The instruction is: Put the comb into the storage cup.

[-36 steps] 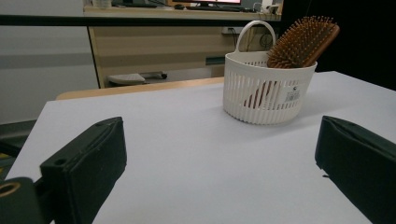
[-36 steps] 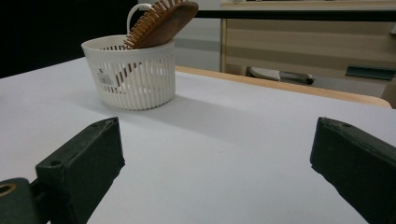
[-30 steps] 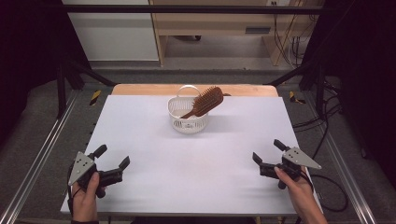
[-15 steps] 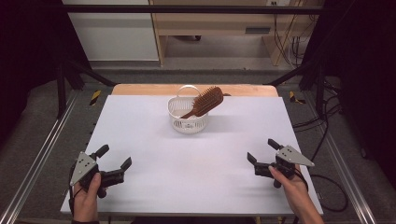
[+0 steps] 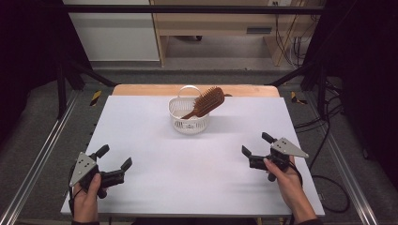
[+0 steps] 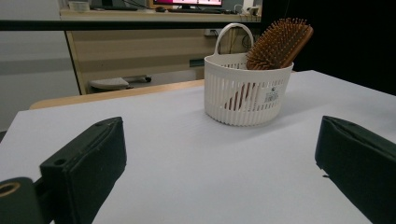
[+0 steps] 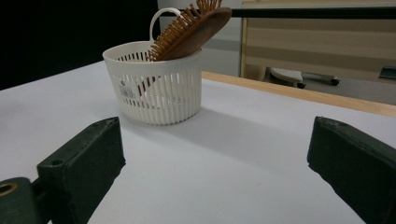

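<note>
Your left gripper (image 5: pixel 115 162) at 7 o'clock and right gripper (image 5: pixel 257 149) at 4 o'clock are both wide open, holding nothing. The hairbrush (image 5: pixel 207 101) leans in the white basket (image 5: pixel 189 123) at 12 o'clock, handle down, so its head is easy to grab

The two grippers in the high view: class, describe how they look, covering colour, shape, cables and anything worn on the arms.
Both the left gripper and right gripper are black, each with two blunt, block-like jaws. A grey three-cornered plate with small dark holes sits on top of each. A thin black cable trails from each one. The forearms are bare, with no sleeves or gloves in sight.
</note>
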The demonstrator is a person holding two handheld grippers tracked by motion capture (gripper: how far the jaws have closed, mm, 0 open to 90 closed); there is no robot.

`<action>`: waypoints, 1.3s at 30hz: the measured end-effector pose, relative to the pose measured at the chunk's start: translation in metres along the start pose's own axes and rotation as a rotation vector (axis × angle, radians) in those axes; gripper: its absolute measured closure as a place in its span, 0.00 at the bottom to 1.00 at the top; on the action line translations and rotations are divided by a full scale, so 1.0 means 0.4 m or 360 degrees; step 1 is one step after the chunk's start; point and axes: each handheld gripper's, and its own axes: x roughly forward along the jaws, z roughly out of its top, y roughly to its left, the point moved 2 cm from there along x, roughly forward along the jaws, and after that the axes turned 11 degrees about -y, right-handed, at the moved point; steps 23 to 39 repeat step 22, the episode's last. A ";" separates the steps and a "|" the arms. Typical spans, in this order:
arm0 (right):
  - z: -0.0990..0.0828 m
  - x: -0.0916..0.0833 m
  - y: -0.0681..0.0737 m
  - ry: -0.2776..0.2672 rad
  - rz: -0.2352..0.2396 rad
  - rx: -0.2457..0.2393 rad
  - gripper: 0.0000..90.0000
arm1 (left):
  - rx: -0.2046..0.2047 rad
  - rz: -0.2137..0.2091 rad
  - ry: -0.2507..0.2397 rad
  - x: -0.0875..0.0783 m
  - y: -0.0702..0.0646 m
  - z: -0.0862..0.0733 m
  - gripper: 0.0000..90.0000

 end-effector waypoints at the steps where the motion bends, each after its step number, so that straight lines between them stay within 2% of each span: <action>1: 0.002 0.006 0.000 -0.0007 0.0001 0.0001 0.05 | 0.0000 0.0000 0.0001 0.000 0.000 0.000 0.02; 5: 0.007 0.024 0.011 -0.0012 0.0039 0.0066 0.06 | -0.0001 -0.0001 0.0004 0.002 0.000 -0.001 0.02; 8: 0.010 0.031 0.023 -0.0006 0.0066 0.0070 0.06 | 0.0005 -0.0003 0.0009 0.004 -0.001 -0.002 0.02; 14: 0.014 0.044 0.045 -0.0006 0.0101 0.0045 0.06 | 0.0011 -0.0013 0.0018 0.009 -0.007 -0.004 0.02; 22: 0.010 0.022 0.075 -0.0004 0.0120 0.0017 0.05 | 0.0018 -0.0013 0.0031 0.013 -0.013 -0.006 0.02; 39: 0.010 0.022 0.075 -0.0004 0.0120 0.0017 0.05 | 0.0018 -0.0013 0.0031 0.013 -0.013 -0.006 0.02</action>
